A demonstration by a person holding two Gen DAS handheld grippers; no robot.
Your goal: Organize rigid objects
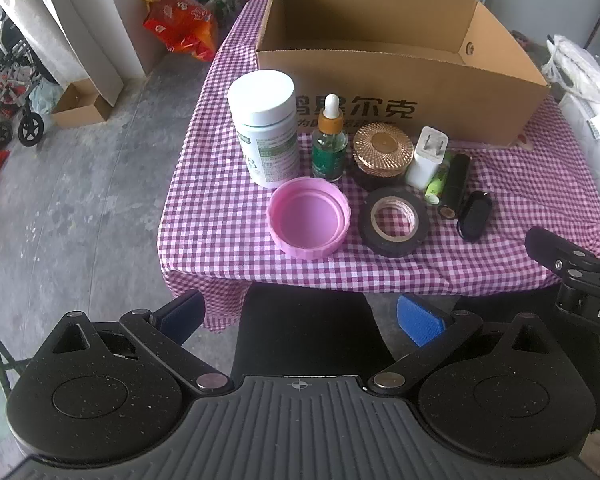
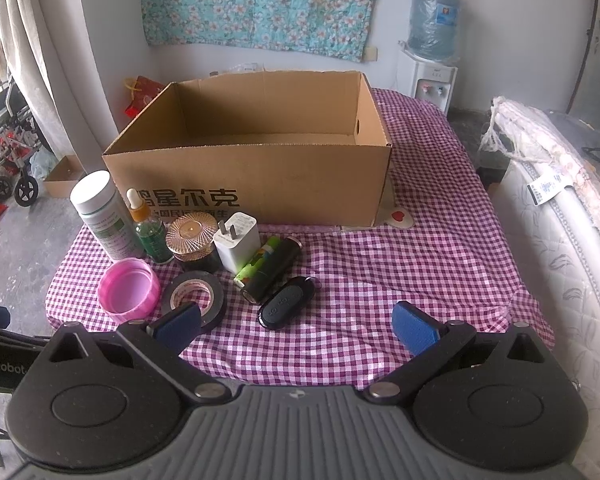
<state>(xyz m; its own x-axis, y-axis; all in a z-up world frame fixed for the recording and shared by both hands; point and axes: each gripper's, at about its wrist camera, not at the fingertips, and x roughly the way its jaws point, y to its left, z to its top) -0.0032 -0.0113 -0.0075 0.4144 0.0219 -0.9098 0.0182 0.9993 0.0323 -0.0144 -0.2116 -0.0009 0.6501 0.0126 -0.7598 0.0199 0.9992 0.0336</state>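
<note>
An open cardboard box (image 1: 400, 80) (image 2: 252, 172) stands on the purple checked tablecloth (image 1: 228, 216) (image 2: 420, 240). In front of it sit a white pill bottle (image 1: 266, 128) (image 2: 100, 216), a green dropper bottle (image 1: 329, 144) (image 2: 150, 232), a gold-lidded jar (image 1: 382, 154) (image 2: 190, 240), a white charger (image 1: 426, 158) (image 2: 236, 242), a green tube (image 1: 438, 182) (image 2: 256, 260), a black cylinder (image 1: 456, 184) (image 2: 272, 270), a black key fob (image 1: 474, 216) (image 2: 286, 306), a tape roll (image 1: 394, 220) (image 2: 194, 296) and a pink lid (image 1: 308, 218) (image 2: 129, 286). My left gripper (image 1: 300, 316) and right gripper (image 2: 296, 324) hover open, holding nothing, short of the objects.
A red bag (image 1: 180, 24) and a small carton (image 1: 82, 104) lie on the concrete floor at left, near a wheelchair (image 1: 8, 92). A water dispenser (image 2: 432, 60) stands at the back. A wrapped mattress (image 2: 560, 208) borders the table on the right.
</note>
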